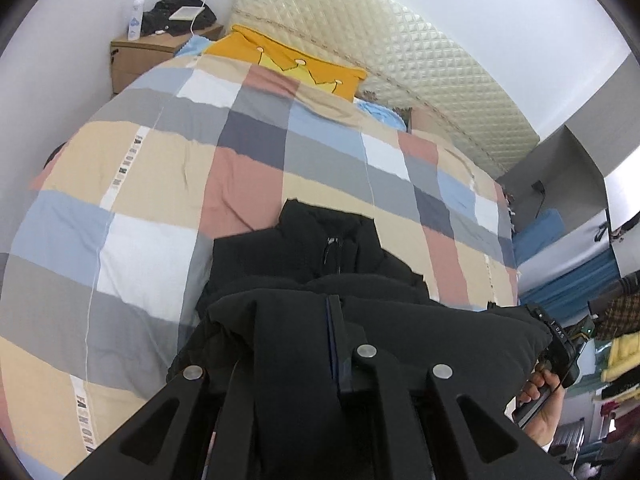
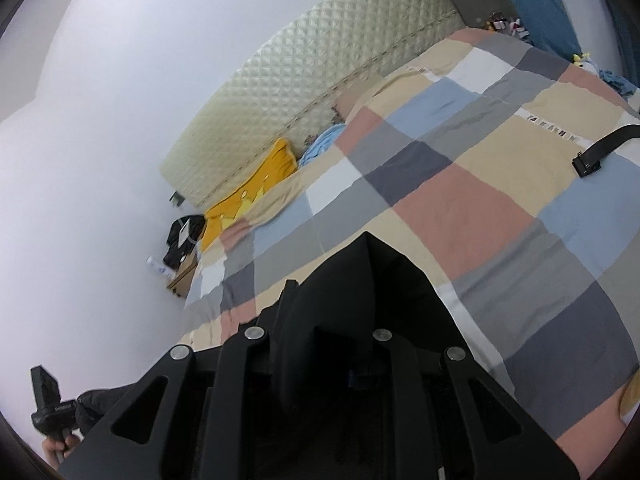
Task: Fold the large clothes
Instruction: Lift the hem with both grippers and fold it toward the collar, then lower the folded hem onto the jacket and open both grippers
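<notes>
A black padded jacket [image 1: 320, 248] lies on the checked duvet [image 1: 140, 248], its collar pointing toward the headboard. Its near part [image 1: 400, 332] is lifted and doubled over the lower half. My left gripper [image 1: 333, 332] is shut on this raised fabric, which covers most of its fingers. The right gripper [image 1: 560, 344] grips the same raised edge at the right, with a hand [image 1: 540, 396] under it. In the right wrist view, black jacket cloth [image 2: 368, 280] bulges between and over the right gripper [image 2: 328, 340], which is shut on it. The left gripper [image 2: 46, 396] shows at the lower left.
A yellow pillow [image 1: 288, 60] and a quilted headboard [image 1: 380, 48] stand at the bed's far end. A wooden nightstand [image 1: 152, 52] holds a bottle and a black bag. A black strap [image 2: 600, 148] lies on the duvet's right side. Piled clothes [image 1: 616, 340] sit off the bed's right edge.
</notes>
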A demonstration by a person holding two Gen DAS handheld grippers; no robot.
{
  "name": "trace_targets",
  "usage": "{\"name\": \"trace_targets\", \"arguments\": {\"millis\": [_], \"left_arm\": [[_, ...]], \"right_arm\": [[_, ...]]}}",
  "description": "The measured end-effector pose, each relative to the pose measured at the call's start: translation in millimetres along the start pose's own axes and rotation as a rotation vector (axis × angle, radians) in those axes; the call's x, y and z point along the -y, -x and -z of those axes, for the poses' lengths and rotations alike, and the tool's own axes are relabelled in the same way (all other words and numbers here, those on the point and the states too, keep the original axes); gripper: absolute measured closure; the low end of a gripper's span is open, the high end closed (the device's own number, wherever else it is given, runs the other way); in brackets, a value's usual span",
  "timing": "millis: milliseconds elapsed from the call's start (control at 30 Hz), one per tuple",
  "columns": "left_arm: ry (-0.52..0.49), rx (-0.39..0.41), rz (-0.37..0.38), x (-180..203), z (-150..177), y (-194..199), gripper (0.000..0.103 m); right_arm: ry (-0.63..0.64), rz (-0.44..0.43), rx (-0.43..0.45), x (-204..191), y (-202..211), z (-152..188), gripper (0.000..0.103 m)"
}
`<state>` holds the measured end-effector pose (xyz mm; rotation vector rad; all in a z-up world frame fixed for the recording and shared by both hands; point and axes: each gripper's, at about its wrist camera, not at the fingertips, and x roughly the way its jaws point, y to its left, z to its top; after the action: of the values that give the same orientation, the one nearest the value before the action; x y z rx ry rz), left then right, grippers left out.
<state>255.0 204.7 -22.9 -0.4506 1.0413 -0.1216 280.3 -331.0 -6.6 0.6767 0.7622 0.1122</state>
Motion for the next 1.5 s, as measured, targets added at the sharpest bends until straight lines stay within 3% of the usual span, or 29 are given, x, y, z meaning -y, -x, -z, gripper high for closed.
{"name": "trace_targets", "arguments": {"millis": [267, 367, 533, 867, 967, 1200, 1400, 1500], "left_arm": [[-0.026, 0.017, -0.068, 17.7, -44.5, -33.0, 0.094], [-0.142, 0.037, -0.187, 33.5, -56.3, -67.4, 0.093], [-0.179, 0.069, -0.332, 45.7, -71.4, -122.7, 0.093], [-0.101, -0.024, -0.367, 23.5, -88.9, -210.3, 0.093], [-0.112, -0.051, -0.397, 22.1, -93.1, -235.3, 0.093], [-0.138, -0.119, -0.423, 17.6, -91.7, -280.8, 0.093], [-0.225, -0.101, -0.520, 33.1, -78.8, -287.7, 0.093], [-0.226, -0.093, -0.494, 30.9, -73.8, -274.7, 0.093]], "right_arm": [[0.011, 0.071, -0.044, -2.1, -52.3, -31.6, 0.083], [0.058, 0.151, -0.084, -5.1, -84.2, -39.3, 0.083], [0.128, 0.252, -0.143, -5.5, -128.6, -43.4, 0.082], [0.126, 0.280, -0.260, 39.4, -200.1, -26.6, 0.081], [0.177, 0.310, -0.285, 42.5, -218.3, -19.6, 0.081], [0.136, 0.328, -0.329, 60.7, -249.3, -2.1, 0.079], [0.121, 0.322, -0.345, 65.8, -255.9, 5.6, 0.077], [0.094, 0.267, -0.305, 66.9, -241.3, 5.4, 0.072]]}}
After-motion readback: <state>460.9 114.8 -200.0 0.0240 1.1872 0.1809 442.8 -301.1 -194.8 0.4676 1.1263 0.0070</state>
